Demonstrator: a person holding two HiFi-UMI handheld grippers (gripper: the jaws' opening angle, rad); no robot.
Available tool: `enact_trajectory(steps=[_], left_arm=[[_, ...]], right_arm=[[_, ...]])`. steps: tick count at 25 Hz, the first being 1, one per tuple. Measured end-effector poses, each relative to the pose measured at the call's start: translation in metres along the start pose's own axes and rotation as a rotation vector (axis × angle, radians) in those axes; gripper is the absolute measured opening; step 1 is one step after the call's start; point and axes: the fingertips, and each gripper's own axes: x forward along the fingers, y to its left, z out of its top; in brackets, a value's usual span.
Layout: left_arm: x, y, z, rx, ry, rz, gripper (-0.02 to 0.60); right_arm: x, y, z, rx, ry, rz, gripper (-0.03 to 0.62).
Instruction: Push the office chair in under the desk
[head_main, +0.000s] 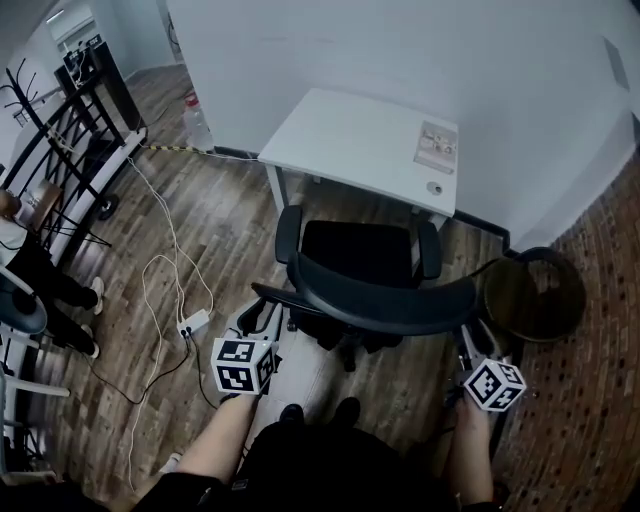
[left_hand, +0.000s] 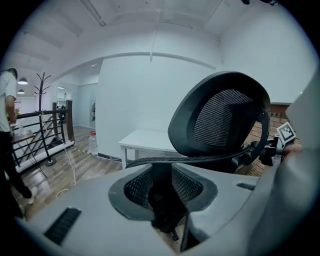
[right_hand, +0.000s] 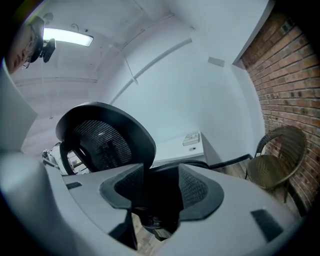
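Black office chair (head_main: 362, 252) backrest stands between the closing jaws of left gripper (head_main: 255, 318) and right gripper (head_main: 472, 338).

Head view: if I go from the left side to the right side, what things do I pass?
black railing → water bottle → office chair → wicker chair
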Motion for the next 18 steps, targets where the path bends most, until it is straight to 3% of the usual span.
enact_trajectory(steps=[5,9,11,13,18], left_arm=[[0.006,0.014,0.005,-0.023,-0.017,0.058,0.121],[0.007,0.016,0.005,0.010,-0.005,0.075,0.121],[0.006,0.012,0.009,0.025,-0.002,0.068,0.121],[0.004,0.007,0.016,0.039,-0.014,0.050,0.121],[0.002,-0.004,0.022,0.087,-0.023,0.000,0.121]], right_arm=[[0.001,0.012,-0.005,-0.011,0.012,0.005,0.201],[-0.001,0.012,-0.009,-0.037,0.047,0.012,0.181],[-0.003,0.021,-0.009,-0.080,0.074,0.037,0.216],[-0.008,0.046,-0.004,-0.129,0.066,0.117,0.227],[-0.020,0.158,-0.010,-0.284,0.034,0.459,0.227]])
